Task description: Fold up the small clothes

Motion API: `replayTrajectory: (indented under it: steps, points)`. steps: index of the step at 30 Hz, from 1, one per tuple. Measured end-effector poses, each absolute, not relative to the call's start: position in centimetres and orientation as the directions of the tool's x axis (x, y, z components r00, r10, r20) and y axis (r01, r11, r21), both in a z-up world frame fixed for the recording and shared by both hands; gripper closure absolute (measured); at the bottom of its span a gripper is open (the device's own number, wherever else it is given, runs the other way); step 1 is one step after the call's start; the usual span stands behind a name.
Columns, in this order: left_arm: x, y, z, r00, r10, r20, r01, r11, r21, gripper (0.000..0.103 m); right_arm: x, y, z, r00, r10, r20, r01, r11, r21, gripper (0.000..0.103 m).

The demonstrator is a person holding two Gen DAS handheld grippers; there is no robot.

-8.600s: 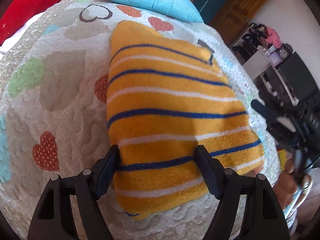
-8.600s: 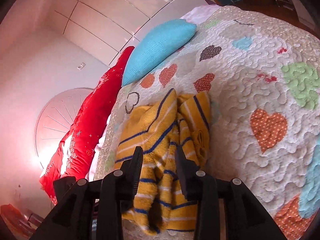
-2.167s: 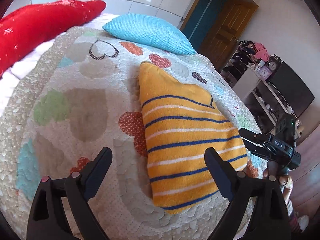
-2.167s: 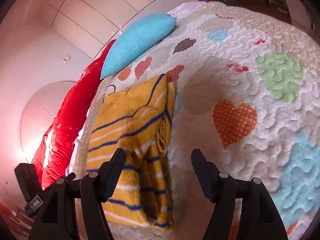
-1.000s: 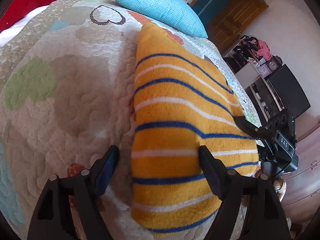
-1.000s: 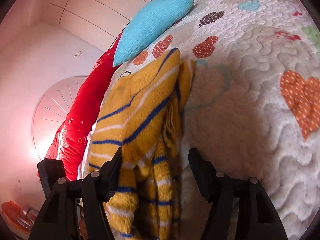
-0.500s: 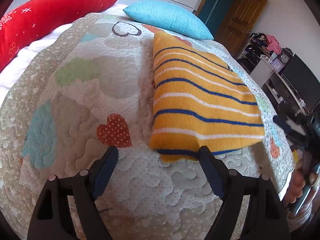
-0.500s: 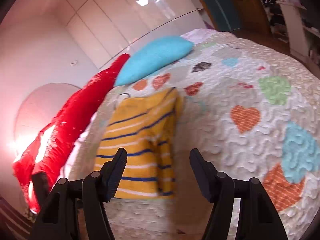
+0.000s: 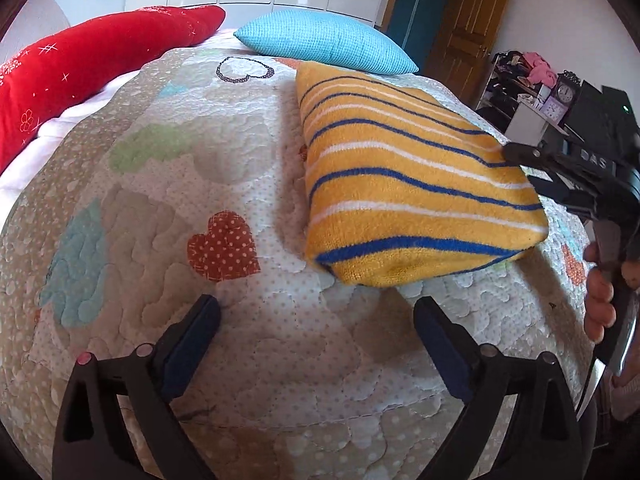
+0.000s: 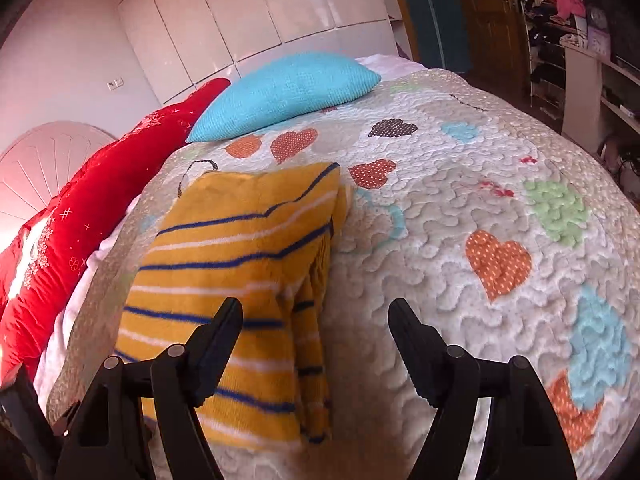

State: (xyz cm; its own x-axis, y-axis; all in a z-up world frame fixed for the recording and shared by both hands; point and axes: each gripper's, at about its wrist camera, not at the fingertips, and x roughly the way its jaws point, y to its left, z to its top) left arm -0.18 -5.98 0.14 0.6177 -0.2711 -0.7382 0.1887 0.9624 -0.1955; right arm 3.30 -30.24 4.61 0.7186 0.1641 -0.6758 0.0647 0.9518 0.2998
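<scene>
Lying: folded garment (image 9: pixel 404 184) on quilt (image 9: pixel 160 208), long axis toward pillows.
Left gripper (image 9: pixel 316 344): opening, empty, behind it.
Right gripper (image 10: pixel 316 344): opening, empty, nearer.

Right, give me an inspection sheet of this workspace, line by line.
Surface: quilted bedspread with heart patches, on a bed.
Job's things: yellow striped garment lies folded on the bedspread, layered edges facing the right gripper's side.
Clutter: blue cushion and red cushion at the head of the bed, apart from the garment.
Grippers: left gripper jaws opening, only bedspread between them; right gripper jaws opening over the garment's edge, not pressing it.
Cables: nothing seen.
Surroundings: white wardrobe doors, wooden door, cluttered shelves.
</scene>
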Motion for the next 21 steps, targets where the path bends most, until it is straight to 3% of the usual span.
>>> replayTrajectory:
  steps: [6,11,15,18,21]
  points:
    - [-1.5,-4.9,0.7,0.668,-0.285,-0.688,0.161,0.957,-0.24,0.006,-6.6,-29.6,3.8,0.71,0.08,-0.7,0.103,0.971,0.216,0.023]
    - [-5.1,-4.2,3.3,0.745,-0.109,-0.659,0.023,0.99,-0.138,0.005,-12.4,-30.8,2.9,0.67,0.074,-0.739,0.172,0.953,0.251,0.023]
    - [-10.6,-5.2,8.7,0.855,0.116,-0.505,-0.108,0.993,0.045,0.004,-14.7,-30.8,3.5,0.662,0.036,-0.749,0.184,0.96,0.209,0.023]
    - [-14.7,-5.1,13.4,0.916,0.189,-0.354,-0.185,0.982,0.046,0.0,-16.2,-30.8,4.4,0.678,0.038,-0.734,0.198,0.952,0.232,0.023]
    - [-17.6,-4.2,16.8,0.942,0.159,-0.296,-0.171,0.985,-0.013,0.0,-17.5,-30.2,5.5,0.699,0.051,-0.714,0.188,0.949,0.252,0.023]
